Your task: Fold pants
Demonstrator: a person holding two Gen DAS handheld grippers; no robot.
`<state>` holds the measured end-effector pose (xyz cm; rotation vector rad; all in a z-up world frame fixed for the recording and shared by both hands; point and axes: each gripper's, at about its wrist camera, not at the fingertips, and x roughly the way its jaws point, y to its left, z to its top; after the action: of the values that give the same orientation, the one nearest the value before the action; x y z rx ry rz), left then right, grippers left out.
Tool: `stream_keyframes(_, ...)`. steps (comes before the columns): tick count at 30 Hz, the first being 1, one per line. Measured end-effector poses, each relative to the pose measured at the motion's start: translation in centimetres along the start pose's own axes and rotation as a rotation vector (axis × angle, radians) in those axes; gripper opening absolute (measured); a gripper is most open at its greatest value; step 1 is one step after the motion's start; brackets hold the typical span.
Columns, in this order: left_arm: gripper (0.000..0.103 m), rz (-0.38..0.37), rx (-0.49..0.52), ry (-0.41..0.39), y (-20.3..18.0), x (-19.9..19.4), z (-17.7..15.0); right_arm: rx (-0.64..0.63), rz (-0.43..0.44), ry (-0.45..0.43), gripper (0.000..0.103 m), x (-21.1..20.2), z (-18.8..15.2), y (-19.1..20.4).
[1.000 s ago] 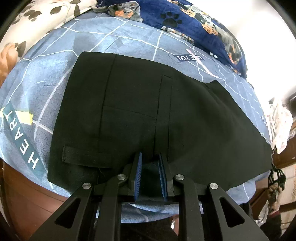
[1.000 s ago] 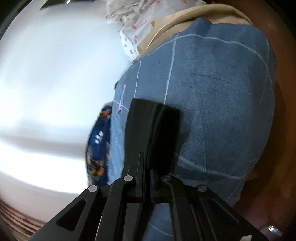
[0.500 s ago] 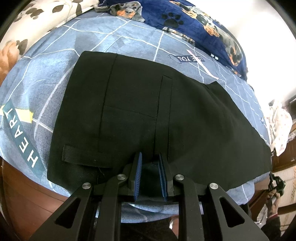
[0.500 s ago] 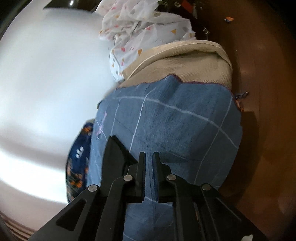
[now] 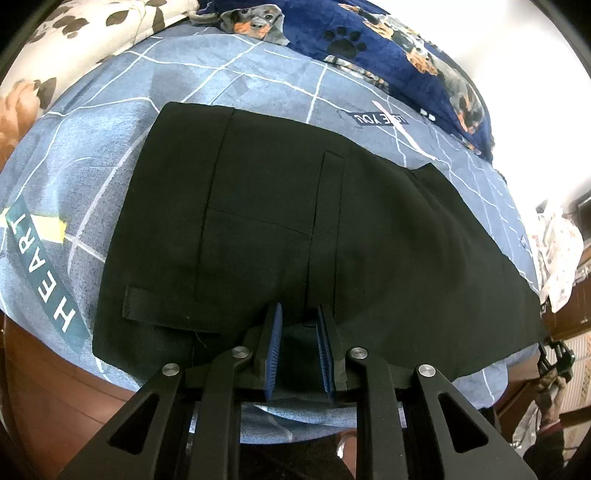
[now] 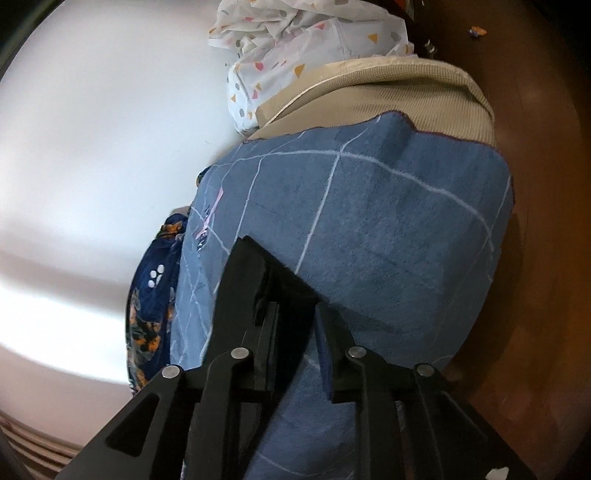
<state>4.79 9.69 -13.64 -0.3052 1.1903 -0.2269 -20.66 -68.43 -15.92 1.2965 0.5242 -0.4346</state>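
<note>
A bed, covered by a blue sheet with a white grid and the word "HEART" printed on it, fills the left wrist view ahead of the left hand-held gripper. A navy blanket printed with dogs and paw marks lies at the far edge beyond it, and a cream pillow with dark paw prints sits far off to its left. The black pants lie spread flat on the sheet directly ahead of that gripper, one leg running away to its right. Its blue pads are clenched on the near edge of the pants, with dark cloth bunched between them.

In the right wrist view the right hand-held gripper hovers over the sheet's corner, a beige mattress edge and white patterned cloth beyond it. Its jaws have just been opening; a dark end of the pants stands between them, loose.
</note>
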Motion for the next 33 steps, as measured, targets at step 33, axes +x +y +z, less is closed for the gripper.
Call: stream_keyframes(33, 0.021, -0.024, -0.01, -0.009, 0.2, -0.1, -0.1, 0.153, 0.092, 0.036, 0.005, 1.3, 0.6, -1.5)
